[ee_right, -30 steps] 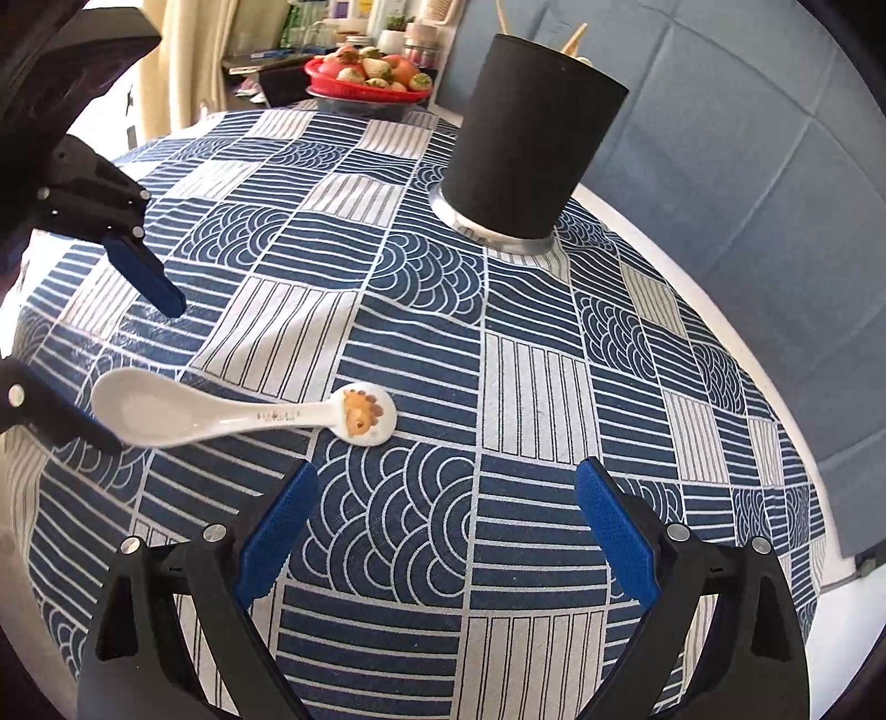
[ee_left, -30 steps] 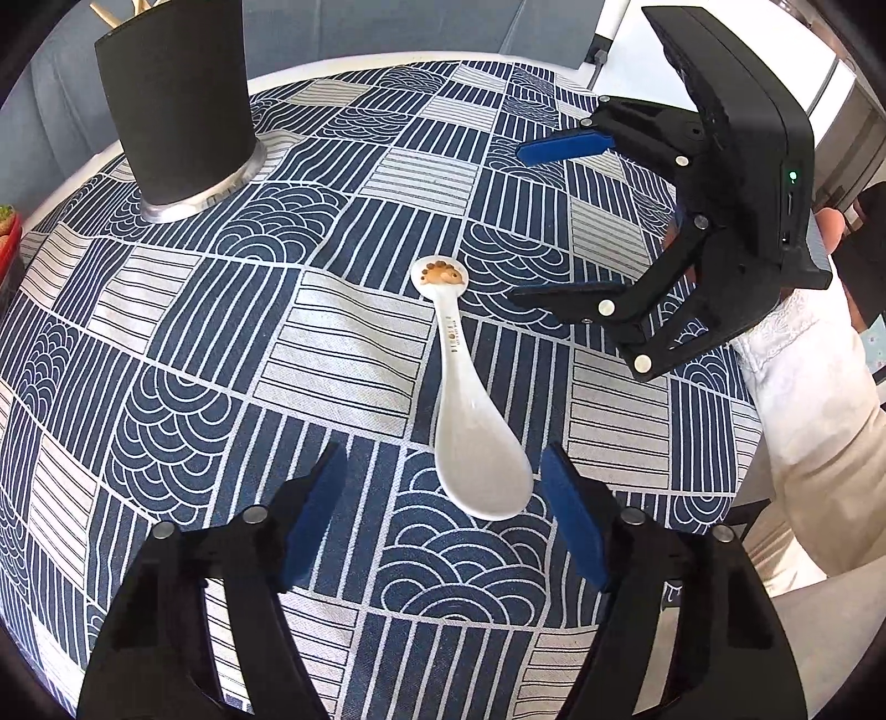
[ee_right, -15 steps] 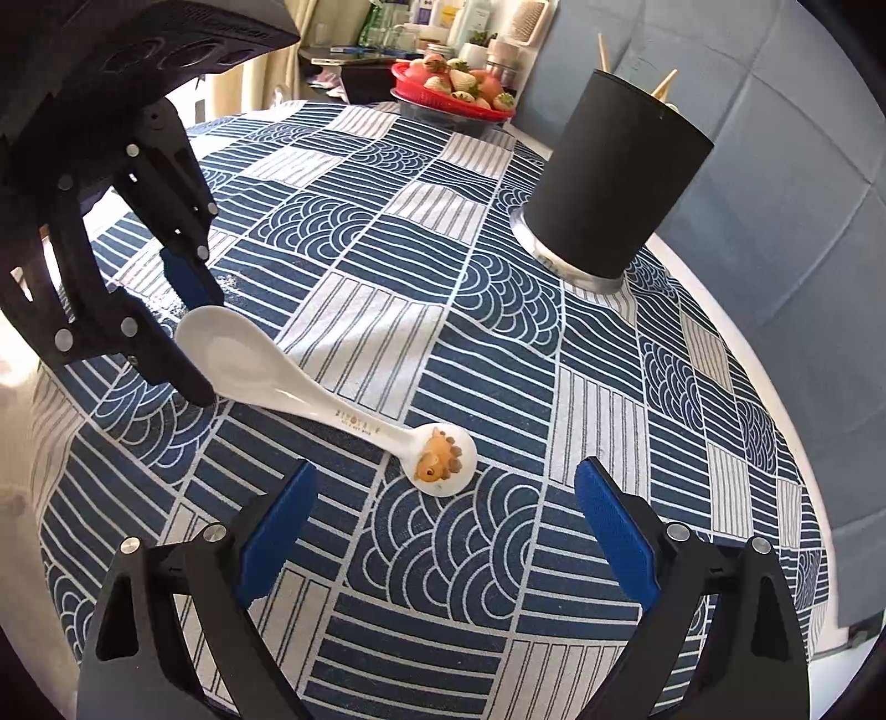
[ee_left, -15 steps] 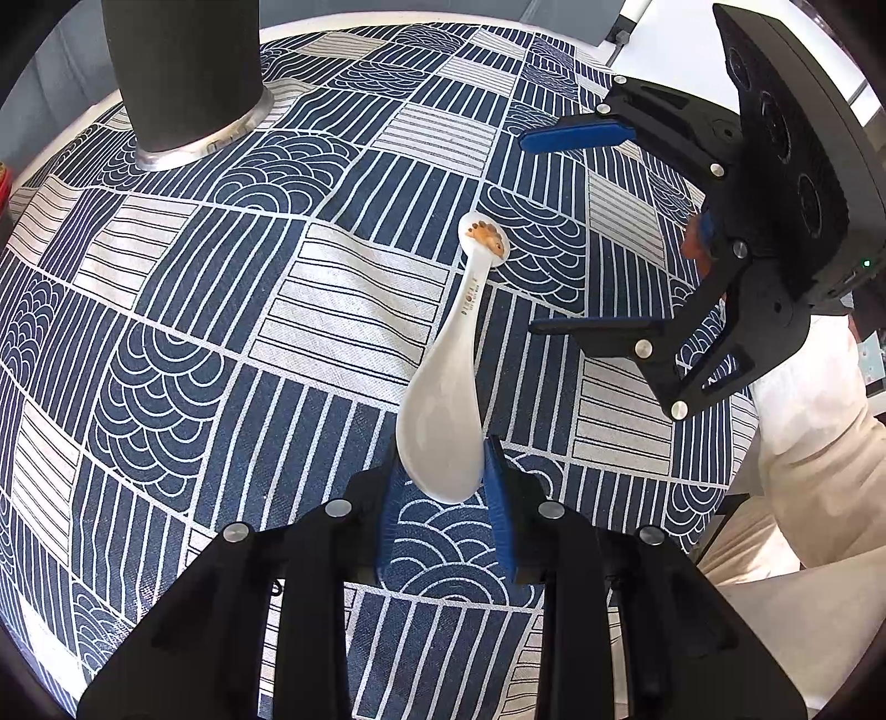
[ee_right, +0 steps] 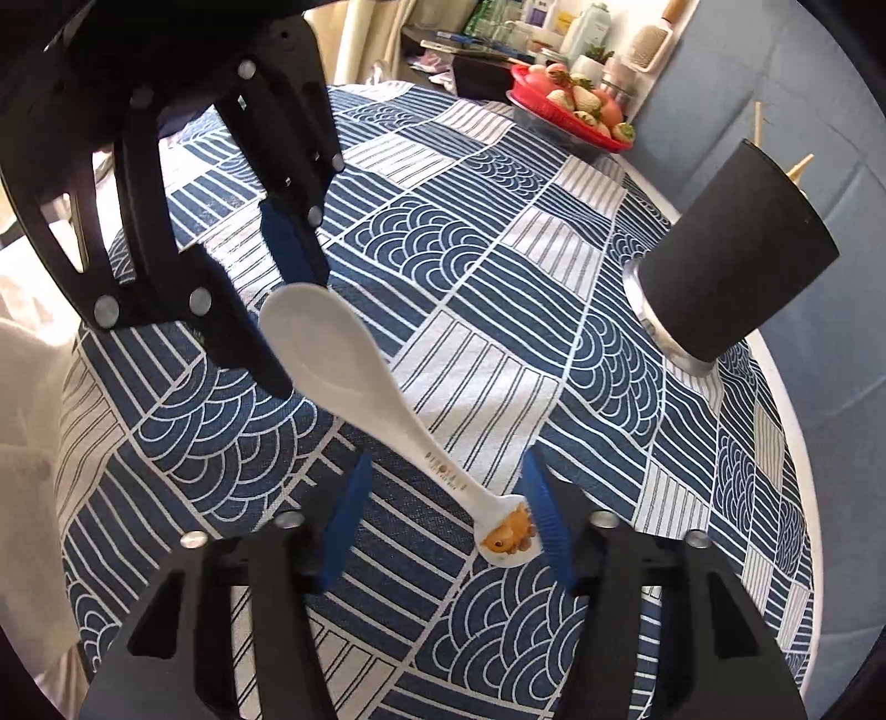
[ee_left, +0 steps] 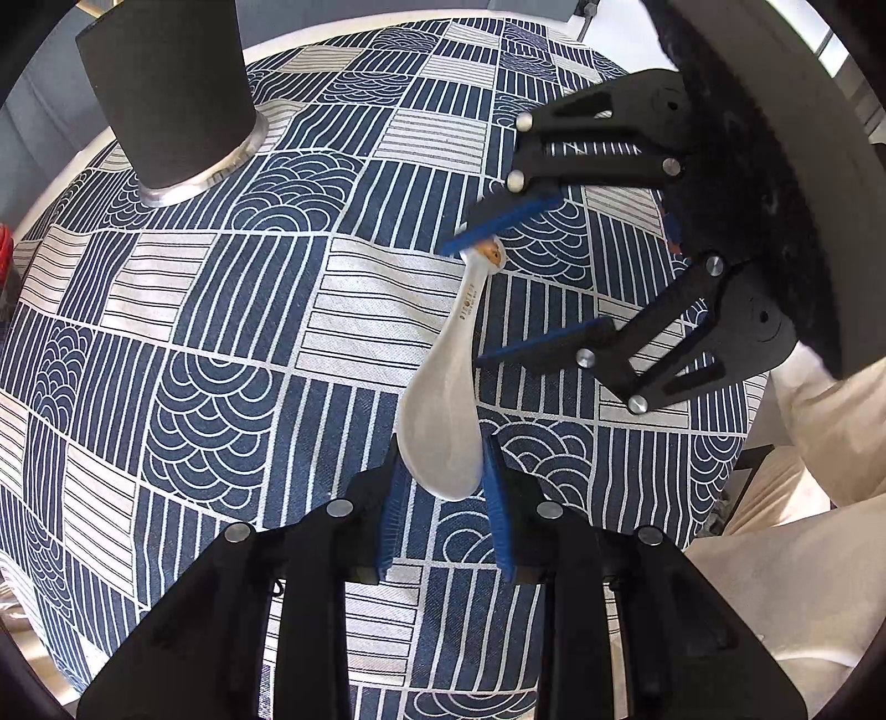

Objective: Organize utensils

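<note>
Gripping the white spoon (ee_left: 443, 426) by its bowl, left gripper (ee_left: 443, 498), right gripper (ee_right: 443, 531) fingers closing around the handle end, one pad touching, above patterned desk (ee_left: 221, 332).

Round table (ee_right: 789, 421) under a navy-and-white patchwork tablecloth (ee_right: 487, 310). Red basket of strawberries (ee_right: 576, 119) sits at the table's far edge; bottles and a hairbrush (ee_right: 653, 41) on a shelf beyond it. Blue-grey upholstery (ee_right: 819, 83) right behind the table.

Both wrist views, close, share spoon (ee_left: 443, 437).
</note>
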A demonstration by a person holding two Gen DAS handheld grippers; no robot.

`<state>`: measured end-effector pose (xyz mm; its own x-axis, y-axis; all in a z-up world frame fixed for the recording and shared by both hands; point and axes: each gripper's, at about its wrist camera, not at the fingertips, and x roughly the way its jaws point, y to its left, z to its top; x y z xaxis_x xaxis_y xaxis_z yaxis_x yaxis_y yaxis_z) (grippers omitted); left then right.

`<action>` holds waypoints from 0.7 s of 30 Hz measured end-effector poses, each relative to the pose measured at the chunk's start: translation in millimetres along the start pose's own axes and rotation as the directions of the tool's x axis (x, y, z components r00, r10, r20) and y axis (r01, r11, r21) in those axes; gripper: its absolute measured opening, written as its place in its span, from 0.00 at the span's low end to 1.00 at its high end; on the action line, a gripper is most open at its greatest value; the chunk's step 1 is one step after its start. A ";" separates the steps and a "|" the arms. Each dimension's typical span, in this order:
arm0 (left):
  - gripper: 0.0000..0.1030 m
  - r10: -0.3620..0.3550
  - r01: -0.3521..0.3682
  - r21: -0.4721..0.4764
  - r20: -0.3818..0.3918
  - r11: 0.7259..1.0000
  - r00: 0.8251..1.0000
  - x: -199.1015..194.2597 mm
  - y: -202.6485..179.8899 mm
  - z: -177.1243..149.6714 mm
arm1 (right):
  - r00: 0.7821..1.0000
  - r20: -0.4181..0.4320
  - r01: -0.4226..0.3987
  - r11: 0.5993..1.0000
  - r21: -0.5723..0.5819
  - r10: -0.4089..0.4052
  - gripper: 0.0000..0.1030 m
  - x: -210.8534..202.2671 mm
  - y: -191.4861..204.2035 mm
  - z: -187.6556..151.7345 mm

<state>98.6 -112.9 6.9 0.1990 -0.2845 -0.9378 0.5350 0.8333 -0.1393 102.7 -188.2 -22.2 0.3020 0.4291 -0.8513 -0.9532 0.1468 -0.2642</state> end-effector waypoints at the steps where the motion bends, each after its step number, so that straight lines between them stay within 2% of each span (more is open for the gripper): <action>1: 0.27 0.002 -0.002 0.008 0.001 1.000 1.000 -2.8 0.8 0.0 | 1.000 0.000 -0.008 1.000 -0.008 0.008 0.27 0.1 1.4 2.5; 5: 0.25 0.024 -0.025 0.023 0.008 0.999 1.000 -10.1 5.6 -0.7 | 1.000 -0.015 0.015 1.000 -0.027 -0.016 0.22 1.4 2.7 11.5; 13: 0.13 0.032 -0.035 0.050 0.048 0.998 0.998 -36.1 19.2 0.0 | 0.999 -0.034 0.016 0.999 -0.041 -0.017 0.12 -7.6 -0.1 25.3; 17: 0.09 0.033 -0.038 0.068 0.068 0.997 0.997 -46.9 22.8 6.2 | 0.998 -0.055 0.030 0.997 -0.067 -0.034 0.09 -12.0 2.0 33.1; 21: 0.09 0.048 -0.056 0.091 0.092 0.994 0.995 -58.5 26.2 11.1 | 0.997 -0.045 0.061 0.996 -0.063 -0.064 0.09 -18.1 -2.5 39.7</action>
<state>110.1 -79.6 61.7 0.2988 -0.2868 -0.9102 0.5957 0.8012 -0.0569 100.1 -161.0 11.9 0.3615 0.3780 -0.8523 -0.9319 0.1163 -0.3436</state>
